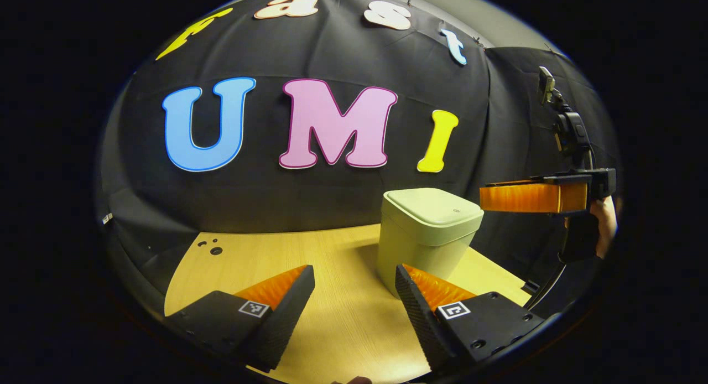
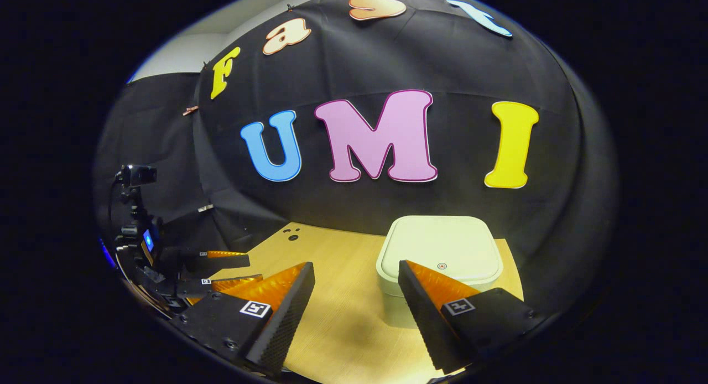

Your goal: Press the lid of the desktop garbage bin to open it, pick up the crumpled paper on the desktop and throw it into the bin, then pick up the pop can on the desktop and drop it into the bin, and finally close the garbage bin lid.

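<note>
We press bin lid [image 2: 442,245] at small marked spot [image 2: 441,266]; right gripper [image 2: 357,279] hovers above, jaws wide, empty. Left gripper [image 1: 354,281] wide, empty, beside bin.

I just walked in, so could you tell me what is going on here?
A person holds a gripper in each hand over a wooden table with a pale bin on it. The bin's lid is shut. Both grippers are open and hold nothing: the right gripper hovers near the bin, the left gripper beside it.
</note>
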Action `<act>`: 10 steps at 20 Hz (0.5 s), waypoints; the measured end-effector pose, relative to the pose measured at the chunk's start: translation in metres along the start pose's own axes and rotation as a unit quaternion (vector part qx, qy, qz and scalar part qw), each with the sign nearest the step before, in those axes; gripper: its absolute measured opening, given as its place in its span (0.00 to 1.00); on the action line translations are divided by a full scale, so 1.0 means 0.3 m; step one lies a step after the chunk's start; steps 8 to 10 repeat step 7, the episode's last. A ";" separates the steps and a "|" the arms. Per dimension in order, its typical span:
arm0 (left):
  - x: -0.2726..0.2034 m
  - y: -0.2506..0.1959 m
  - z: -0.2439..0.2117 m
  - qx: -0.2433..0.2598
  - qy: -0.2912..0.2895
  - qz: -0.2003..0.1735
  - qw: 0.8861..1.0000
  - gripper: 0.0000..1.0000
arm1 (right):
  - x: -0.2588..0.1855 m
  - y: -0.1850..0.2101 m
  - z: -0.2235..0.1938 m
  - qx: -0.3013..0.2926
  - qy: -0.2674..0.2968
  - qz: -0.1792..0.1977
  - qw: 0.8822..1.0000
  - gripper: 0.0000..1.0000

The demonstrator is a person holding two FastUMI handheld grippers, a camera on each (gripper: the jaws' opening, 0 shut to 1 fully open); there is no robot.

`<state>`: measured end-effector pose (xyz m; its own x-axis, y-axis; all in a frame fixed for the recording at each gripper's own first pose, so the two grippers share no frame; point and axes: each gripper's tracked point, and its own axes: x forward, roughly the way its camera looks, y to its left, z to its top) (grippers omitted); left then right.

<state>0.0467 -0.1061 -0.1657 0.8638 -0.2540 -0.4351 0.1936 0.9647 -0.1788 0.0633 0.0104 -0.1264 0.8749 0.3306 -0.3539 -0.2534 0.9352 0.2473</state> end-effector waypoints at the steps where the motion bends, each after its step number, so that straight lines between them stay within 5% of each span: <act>1: 0.007 -0.009 0.006 0.000 -0.001 0.005 1.000 0.95 | 0.002 -0.014 -0.008 0.000 0.000 0.006 1.000 0.97; 10: 0.029 -0.004 0.004 -0.008 0.005 0.031 0.999 0.95 | 0.024 -0.083 -0.025 -0.009 -0.002 0.011 1.000 0.99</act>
